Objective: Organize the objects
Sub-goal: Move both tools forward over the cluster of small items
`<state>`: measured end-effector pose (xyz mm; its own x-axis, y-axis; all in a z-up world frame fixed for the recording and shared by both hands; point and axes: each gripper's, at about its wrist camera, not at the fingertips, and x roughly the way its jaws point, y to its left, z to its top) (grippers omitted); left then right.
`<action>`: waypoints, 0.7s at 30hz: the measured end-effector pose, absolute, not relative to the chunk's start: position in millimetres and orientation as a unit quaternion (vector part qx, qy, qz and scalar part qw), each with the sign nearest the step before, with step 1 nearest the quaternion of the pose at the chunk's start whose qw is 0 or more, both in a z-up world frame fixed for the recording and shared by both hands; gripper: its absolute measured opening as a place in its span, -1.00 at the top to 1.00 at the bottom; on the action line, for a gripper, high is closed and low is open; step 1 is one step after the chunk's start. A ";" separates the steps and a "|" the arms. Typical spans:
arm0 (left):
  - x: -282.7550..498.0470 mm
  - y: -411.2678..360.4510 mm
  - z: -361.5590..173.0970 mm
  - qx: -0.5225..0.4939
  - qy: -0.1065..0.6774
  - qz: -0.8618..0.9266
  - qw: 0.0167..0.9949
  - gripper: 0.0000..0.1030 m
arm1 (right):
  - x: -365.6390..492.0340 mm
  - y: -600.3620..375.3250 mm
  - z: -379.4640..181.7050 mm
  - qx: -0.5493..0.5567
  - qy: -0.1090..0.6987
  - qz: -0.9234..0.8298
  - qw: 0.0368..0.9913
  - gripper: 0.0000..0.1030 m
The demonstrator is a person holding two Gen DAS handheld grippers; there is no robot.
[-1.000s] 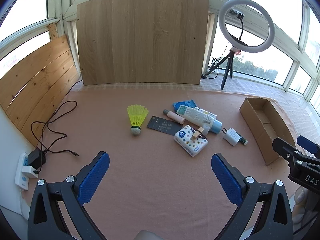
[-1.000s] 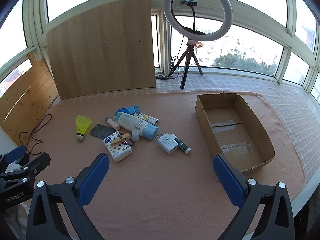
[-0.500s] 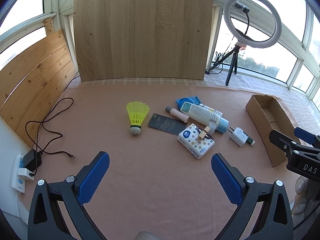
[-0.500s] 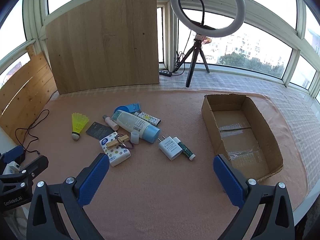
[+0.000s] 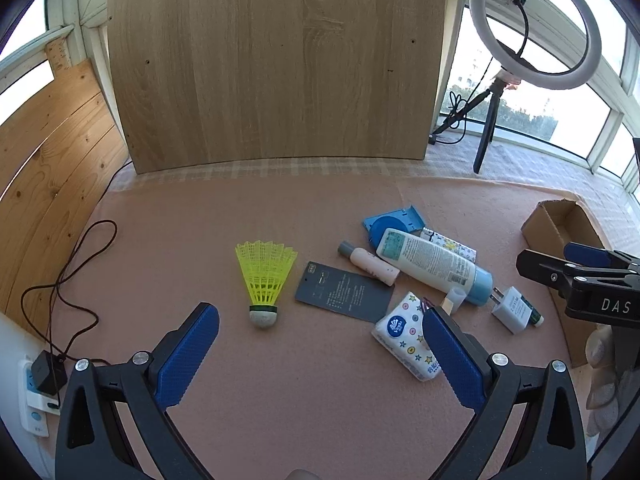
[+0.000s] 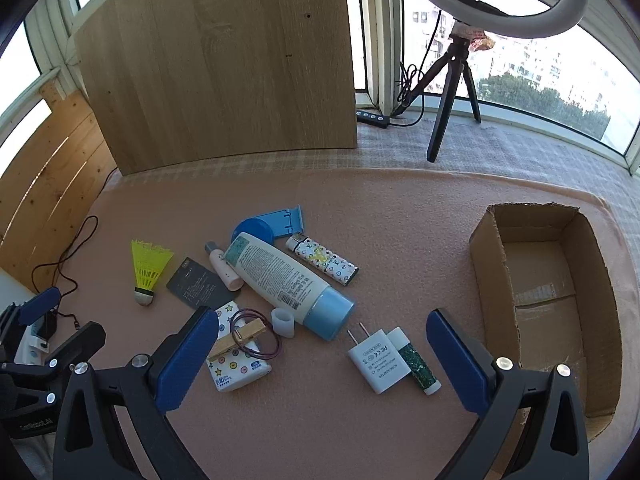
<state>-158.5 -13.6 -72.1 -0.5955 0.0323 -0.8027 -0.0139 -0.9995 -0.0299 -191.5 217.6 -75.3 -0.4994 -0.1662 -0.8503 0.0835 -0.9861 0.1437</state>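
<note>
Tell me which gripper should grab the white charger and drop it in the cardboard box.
Right. The right gripper is open, with the white charger between its fingers and the cardboard box just to its right. The left gripper faces the shuttlecock, farther away.

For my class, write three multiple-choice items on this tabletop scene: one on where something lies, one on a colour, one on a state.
1. Where does the clothespin lie?
A. on the tissue pack
B. in the cardboard box
C. under the shuttlecock

2. What colour is the shuttlecock's skirt?
A. white
B. yellow
C. red

3. How is the right gripper?
A. shut on the charger
B. shut on the lotion bottle
C. open, holding nothing

Answers: 1 A, the peg rests on the patterned pack; 2 B, the skirt is bright yellow; 3 C, the jaws stand wide apart over the mat.
</note>
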 end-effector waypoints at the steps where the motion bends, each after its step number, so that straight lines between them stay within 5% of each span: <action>1: -168.6 -12.4 -75.6 -0.454 -0.009 0.891 0.016 -1.00 | -197.4 218.2 -78.4 0.500 -0.046 -0.862 0.075 -0.99; 5: -205.0 -7.1 -87.7 -0.465 -0.003 0.885 0.014 -1.00 | -219.1 221.7 -93.3 0.517 -0.062 -0.851 0.073 -0.96; 8: -231.9 -4.1 -95.7 -0.477 -0.012 0.879 0.020 -0.97 | -232.2 223.2 -103.7 0.532 -0.072 -0.840 0.076 -0.72; 11: -261.3 1.2 -103.6 -0.489 -0.014 0.872 0.026 -0.81 | -243.1 224.0 -114.5 0.549 -0.087 -0.827 0.084 -0.41; 21: -342.7 33.6 -142.9 -0.536 -0.041 0.841 0.066 -0.13 | -265.7 223.4 -140.3 0.576 -0.154 -0.793 0.122 -0.38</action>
